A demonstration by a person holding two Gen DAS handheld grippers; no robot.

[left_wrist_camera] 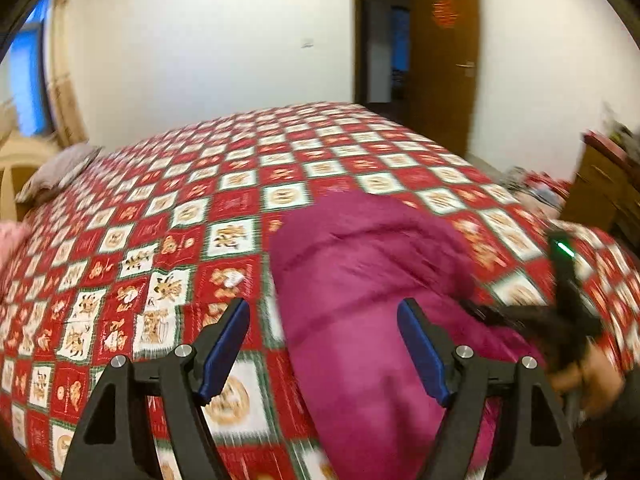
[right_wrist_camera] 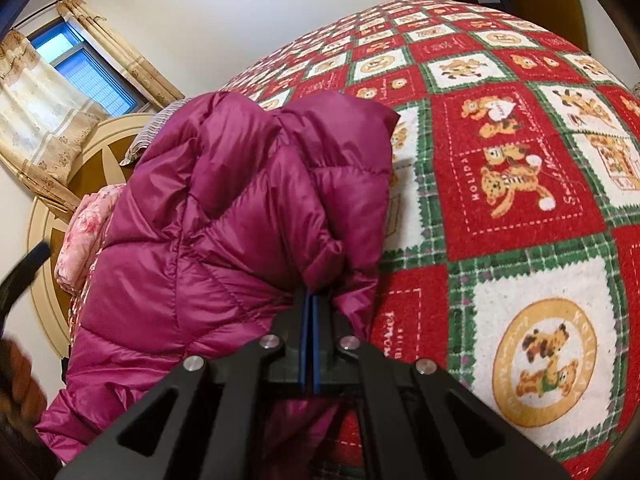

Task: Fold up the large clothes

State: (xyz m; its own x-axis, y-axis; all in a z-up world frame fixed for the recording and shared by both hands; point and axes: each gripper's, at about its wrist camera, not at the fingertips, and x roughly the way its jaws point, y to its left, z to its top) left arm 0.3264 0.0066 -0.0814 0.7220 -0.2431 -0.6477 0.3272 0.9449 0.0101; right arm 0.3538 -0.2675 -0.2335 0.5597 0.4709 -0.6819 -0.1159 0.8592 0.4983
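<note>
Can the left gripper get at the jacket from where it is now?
Probably yes. The left gripper is open and empty, with the purple jacket lying right ahead on the bedspread, nothing between. The right gripper already pinches another part.

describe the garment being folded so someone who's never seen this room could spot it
Start at the bed under its red, white and green teddy-bear quilt. On its near side lies a magenta puffer jacket, pinched by the right gripper. It is the only plain, shiny quilted thing there.
</note>
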